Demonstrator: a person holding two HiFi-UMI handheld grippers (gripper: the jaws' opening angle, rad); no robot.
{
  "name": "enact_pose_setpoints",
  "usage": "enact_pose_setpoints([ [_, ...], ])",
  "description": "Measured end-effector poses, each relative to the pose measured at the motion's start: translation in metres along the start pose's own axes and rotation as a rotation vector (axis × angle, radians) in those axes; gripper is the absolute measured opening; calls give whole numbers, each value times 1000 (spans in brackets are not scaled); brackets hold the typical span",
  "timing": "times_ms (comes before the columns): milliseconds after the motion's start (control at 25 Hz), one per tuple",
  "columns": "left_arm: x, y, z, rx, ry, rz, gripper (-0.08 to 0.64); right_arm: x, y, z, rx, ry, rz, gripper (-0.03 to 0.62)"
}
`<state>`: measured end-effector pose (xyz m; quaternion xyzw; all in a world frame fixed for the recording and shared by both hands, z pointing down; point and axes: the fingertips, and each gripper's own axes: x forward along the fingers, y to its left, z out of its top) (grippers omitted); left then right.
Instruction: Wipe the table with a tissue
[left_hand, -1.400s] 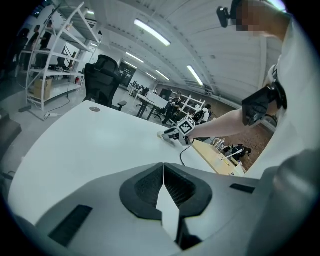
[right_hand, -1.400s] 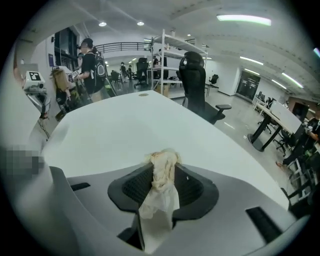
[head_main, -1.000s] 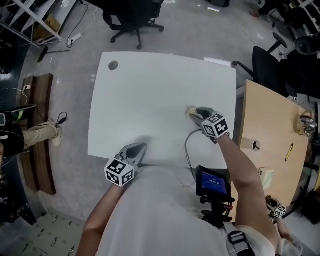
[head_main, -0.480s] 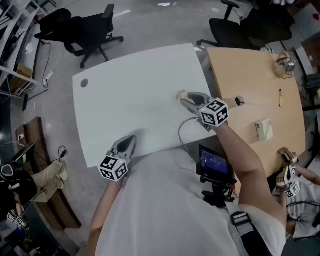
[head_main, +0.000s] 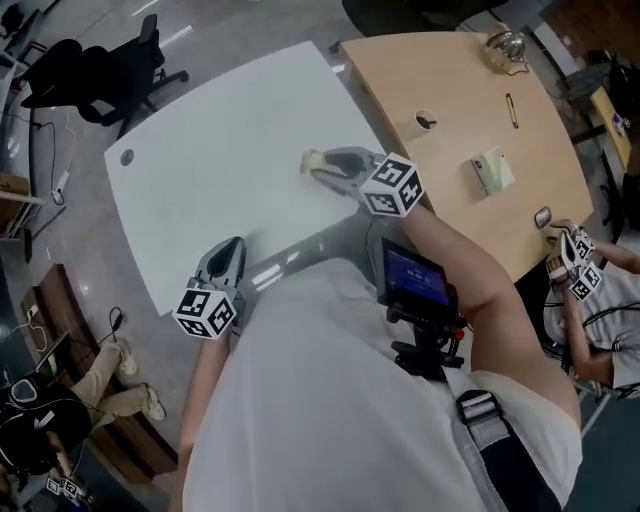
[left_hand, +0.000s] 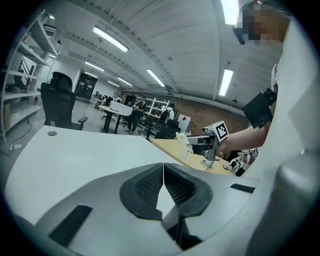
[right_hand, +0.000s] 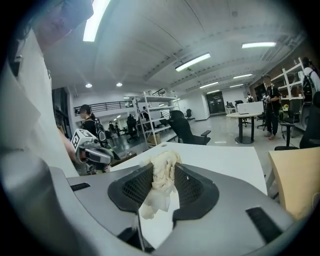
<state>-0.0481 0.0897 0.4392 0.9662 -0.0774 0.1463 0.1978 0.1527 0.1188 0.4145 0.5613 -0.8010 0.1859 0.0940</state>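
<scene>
The crumpled cream tissue (head_main: 310, 160) is clamped in my right gripper (head_main: 318, 165), which hovers above the right part of the white table (head_main: 220, 150). In the right gripper view the tissue (right_hand: 162, 175) bulges out above and hangs below the pads of my right gripper (right_hand: 163, 169), clear of the tabletop. My left gripper (head_main: 235, 244) sits over the table's near edge, close to my body. Its jaws are shut tip to tip with nothing between them, as my left gripper (left_hand: 163, 165) shows in its own view.
A wooden table (head_main: 450, 80) adjoins the white one on the right, carrying a pen (head_main: 511, 110), a small pad (head_main: 492, 170) and a shiny object (head_main: 505, 45). Another person's marked gripper (head_main: 575, 265) is at its near corner. A black office chair (head_main: 100, 70) stands far left.
My right gripper has risen off the white table with the tissue still in it. The left gripper has lifted a little. The head view has swung right, showing more of the wooden table.
</scene>
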Motion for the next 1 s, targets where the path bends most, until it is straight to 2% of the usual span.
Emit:
enact_pose_setpoints([
  [240,-22,-22,-21,-17,8,5,8,-29,48,-31,84,-47,-31,130],
  [440,-41,-30,-38,-21,13,16,8,-30,77,-62,149,-61,-50,130],
  [720,-63,-40,-45,-31,9,32,8,-26,104,-62,151,-69,-41,130],
  [1000,-78,-45,-70,-50,-3,41,8,-25,120,-76,139,-68,-34,130],
])
